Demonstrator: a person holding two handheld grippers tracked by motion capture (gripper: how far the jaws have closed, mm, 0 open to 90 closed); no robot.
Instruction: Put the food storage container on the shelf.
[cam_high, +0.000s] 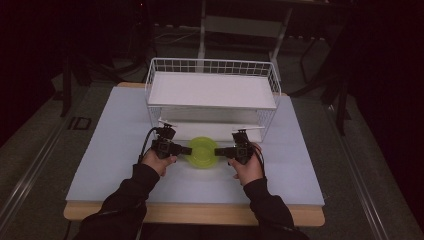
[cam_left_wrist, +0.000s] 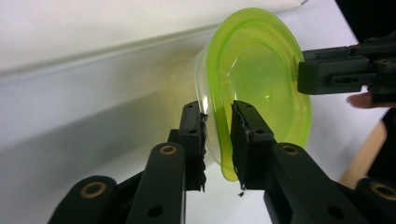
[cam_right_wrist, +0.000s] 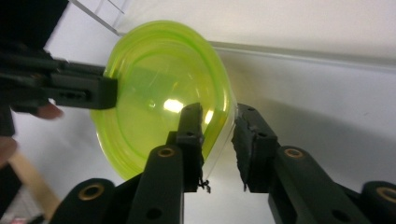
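Bowl (cam_high: 202, 151) upright (mouth up), round.

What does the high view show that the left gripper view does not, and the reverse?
The high view adds the whole wire rack and the left sleeve. The left gripper view adds a close look at the pads of the left tongs, astride the bowl's rim. Both share the green bowl and the right tongs at its opposite rim.

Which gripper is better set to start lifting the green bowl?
Left. The left gripper already pinches the green bowl rim; the right gripper straddles the opposite rim with a gap at one jaw.
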